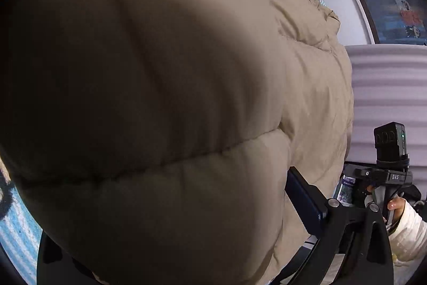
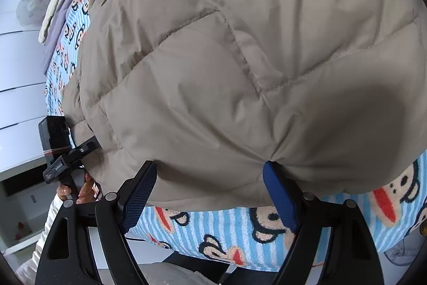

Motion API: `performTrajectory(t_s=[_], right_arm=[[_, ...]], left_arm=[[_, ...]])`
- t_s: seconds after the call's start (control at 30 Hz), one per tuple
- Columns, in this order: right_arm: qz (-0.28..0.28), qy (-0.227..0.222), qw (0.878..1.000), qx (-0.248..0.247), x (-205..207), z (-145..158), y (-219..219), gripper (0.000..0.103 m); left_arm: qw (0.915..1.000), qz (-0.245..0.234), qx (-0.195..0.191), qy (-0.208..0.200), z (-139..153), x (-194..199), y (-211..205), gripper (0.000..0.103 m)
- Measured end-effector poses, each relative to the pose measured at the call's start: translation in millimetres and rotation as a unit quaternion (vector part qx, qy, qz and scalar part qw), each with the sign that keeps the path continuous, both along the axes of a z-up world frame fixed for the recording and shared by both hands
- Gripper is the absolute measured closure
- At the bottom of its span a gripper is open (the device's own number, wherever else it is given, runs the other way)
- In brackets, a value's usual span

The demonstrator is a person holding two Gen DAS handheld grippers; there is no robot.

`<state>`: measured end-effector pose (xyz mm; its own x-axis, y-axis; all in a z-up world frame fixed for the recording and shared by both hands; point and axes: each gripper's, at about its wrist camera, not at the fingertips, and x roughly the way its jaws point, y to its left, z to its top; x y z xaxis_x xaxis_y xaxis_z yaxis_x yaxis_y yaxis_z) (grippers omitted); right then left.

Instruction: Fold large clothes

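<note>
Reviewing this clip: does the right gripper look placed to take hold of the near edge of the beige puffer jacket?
Probably yes. The right gripper stands open, its blue pads on either side of the hem of the beige puffer jacket, with nothing between. The padding bulges thickly there, so a firm grip is less certain.

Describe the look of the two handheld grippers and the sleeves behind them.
Each gripper is a black frame with cut-out arms, silver pivot bolts and blue textured pads. The right gripper shows both pads. The left gripper and the right gripper's body seen from the left wrist carry a boxy black camera above a white-lettered label. Both sleeves are white and quilted.
</note>
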<state>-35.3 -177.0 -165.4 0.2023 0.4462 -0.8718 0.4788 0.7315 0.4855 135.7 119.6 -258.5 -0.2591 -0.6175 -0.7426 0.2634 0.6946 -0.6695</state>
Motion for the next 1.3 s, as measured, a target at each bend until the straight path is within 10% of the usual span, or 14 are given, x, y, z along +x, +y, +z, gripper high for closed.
performTrajectory(t_s=[0.23, 0.3, 0.37, 0.53, 0.9, 1.3], right_arm=[[0.018, -0.066, 0.994, -0.084, 1.9, 47.4, 12.6, 0.019], [0.033, -0.096, 0.987, -0.126, 12.2, 58.7, 20.9, 0.033], [0.061, -0.114, 0.977, -0.17, 23.1, 63.6, 30.3, 0.091], [0.113, -0.163, 0.947, -0.252, 58.0, 58.2, 44.7, 0.091], [0.055, -0.169, 0.98, -0.09, 93.1, 7.2, -5.0, 0.091], [0.023, -0.144, 0.988, 0.054, 88.5, -16.8, -53.7, 0.096]], left_arm=[[0.9989, 0.023, -0.04, 0.002, 14.2, 0.2, 11.3, 0.064], [0.9993, 0.019, -0.032, -0.01, 22.5, -2.0, 9.7, 0.068], [0.9994, 0.017, -0.026, -0.016, 32.0, -3.5, 7.7, 0.072], [0.9991, 0.022, -0.022, -0.028, 69.3, -8.7, 2.3, 0.078], [0.9932, -0.035, -0.019, -0.109, 201.4, -51.0, -105.9, 0.078], [0.9836, -0.065, 0.075, -0.151, 239.5, -90.4, -239.2, 0.077]])
